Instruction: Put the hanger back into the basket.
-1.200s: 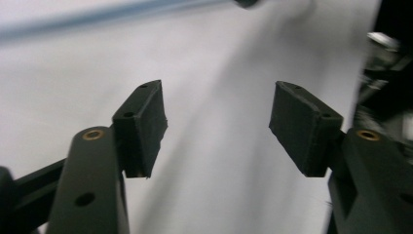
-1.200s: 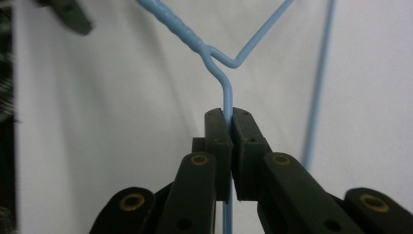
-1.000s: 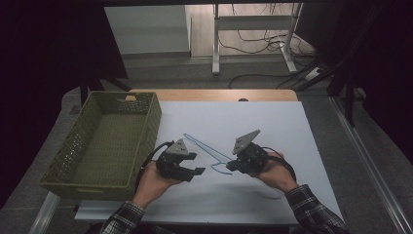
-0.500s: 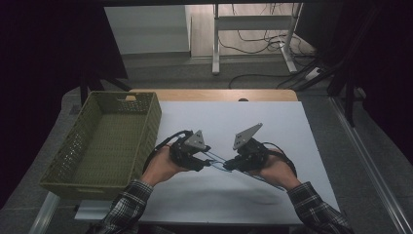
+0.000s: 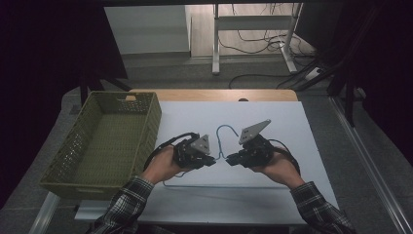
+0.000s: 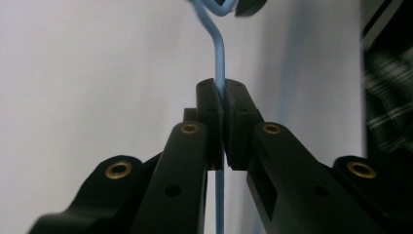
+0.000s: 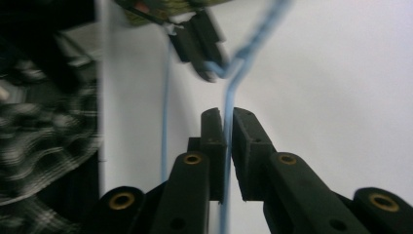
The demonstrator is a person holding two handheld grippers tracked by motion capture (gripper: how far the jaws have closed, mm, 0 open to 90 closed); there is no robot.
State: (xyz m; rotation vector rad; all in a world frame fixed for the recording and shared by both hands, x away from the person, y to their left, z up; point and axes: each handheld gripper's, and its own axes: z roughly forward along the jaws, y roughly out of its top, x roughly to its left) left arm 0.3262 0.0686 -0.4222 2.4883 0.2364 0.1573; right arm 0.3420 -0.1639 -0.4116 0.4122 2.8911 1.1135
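Note:
A light blue wire hanger (image 5: 220, 185) lies on the white table (image 5: 292, 126), hook pointing away from the person. My left gripper (image 5: 213, 161) has just been closing and is shut on the hanger's neck wire (image 6: 219, 53), which passes straight between its pads (image 6: 223, 90). Facing it from the right, my right gripper (image 5: 229, 159) has just been opening. The same wire (image 7: 234, 78) runs between its jaws (image 7: 228, 117) with a thin gap beside it. The left gripper's tips (image 7: 199, 44) show just beyond.
An empty green woven basket (image 5: 151, 117) stands at the table's left side, close to the left hand. A wooden strip (image 5: 214, 95) borders the far edge. Beyond it are desk legs and cables on the floor (image 5: 253, 44).
The left hand has moved right, up to the right gripper, and its jaws have shut on the hanger's neck. The hanger has swung round on the table. The right hand has stayed put.

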